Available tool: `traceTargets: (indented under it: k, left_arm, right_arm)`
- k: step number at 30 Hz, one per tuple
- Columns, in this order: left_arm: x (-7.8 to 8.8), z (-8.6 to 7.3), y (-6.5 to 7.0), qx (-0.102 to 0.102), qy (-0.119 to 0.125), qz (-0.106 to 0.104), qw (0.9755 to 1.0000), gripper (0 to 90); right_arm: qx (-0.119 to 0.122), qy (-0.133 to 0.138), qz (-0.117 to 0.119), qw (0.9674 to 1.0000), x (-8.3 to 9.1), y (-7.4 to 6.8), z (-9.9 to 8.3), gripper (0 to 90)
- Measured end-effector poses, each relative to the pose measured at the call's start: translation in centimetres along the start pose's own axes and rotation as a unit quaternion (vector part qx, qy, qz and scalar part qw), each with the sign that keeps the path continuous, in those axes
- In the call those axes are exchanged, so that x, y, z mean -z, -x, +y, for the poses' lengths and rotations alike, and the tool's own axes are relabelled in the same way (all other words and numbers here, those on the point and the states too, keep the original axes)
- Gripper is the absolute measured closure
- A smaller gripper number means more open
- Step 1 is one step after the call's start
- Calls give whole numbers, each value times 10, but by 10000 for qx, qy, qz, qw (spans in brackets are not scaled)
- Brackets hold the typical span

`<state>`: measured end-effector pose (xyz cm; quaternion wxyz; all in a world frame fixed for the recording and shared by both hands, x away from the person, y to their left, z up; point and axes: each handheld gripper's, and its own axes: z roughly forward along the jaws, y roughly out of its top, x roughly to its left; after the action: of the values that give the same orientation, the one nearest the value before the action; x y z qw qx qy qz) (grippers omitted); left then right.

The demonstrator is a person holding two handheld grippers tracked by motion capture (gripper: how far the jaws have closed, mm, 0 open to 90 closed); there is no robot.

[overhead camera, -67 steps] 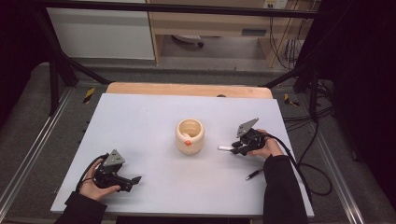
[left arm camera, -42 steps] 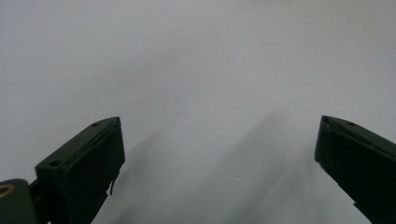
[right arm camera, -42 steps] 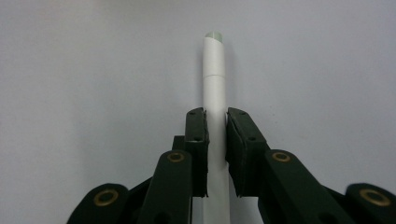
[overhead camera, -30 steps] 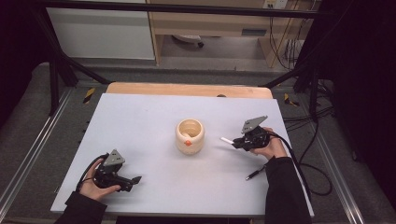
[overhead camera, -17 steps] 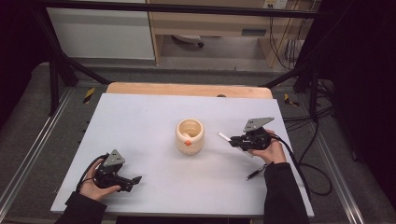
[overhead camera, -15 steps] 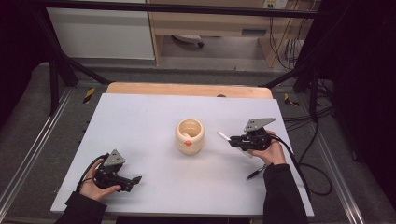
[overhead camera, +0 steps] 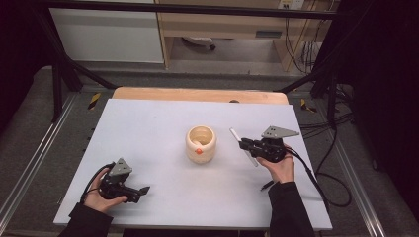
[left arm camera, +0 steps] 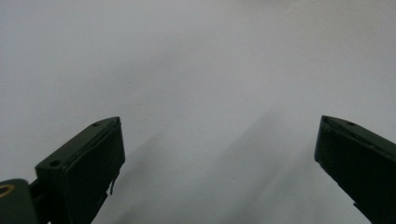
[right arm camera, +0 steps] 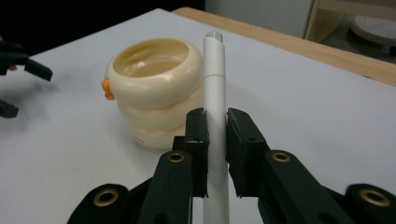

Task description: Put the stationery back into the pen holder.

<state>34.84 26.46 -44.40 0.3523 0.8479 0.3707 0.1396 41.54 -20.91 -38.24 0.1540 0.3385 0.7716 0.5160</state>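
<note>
R jaws pinch a white pen (right arm camera: pixel 215 100) mid-barrel; I've got it off the table (overhead camera: pixel 148 123) now, right gripper (overhead camera: pixel 245 144) lifted and drifted toward the cream ring-stacked pen cup (overhead camera: pixel 200 143) vs a sec ago. Pen tip angles up, just beside the cup rim, not over the opening yet. Reckon next is to stand it up and drop it in. Left gripper (overhead camera: pixel 142 190) parked near the front-left edge, jaws spread wide w/ nothing between.

Even overhead light on the table (overhead camera: pixel 148 128) (soft shadows), dark surroundings; left gripper view blurred.
</note>
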Motion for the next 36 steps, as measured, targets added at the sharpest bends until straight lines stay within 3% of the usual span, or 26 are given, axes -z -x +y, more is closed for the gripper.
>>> traceTargets:
  k: [7,17,22,36]
  left_arm:
    - [0,0,0,14,7,5,10000,17]
    - [1,0,0,27,23,2,10000,17]
    - [1,0,0,26,22,0,10000,17]
    - [1,0,0,22,40,-25,10000,17]
  right_arm:
    - [-252,641,-186,9975,-1,-9,4,793]
    - [-397,1244,-409,9906,-8,-22,17,793]
    - [-462,1481,-499,9866,-11,-27,21,794]
    - [-429,1843,-425,9810,-36,-50,51,793]
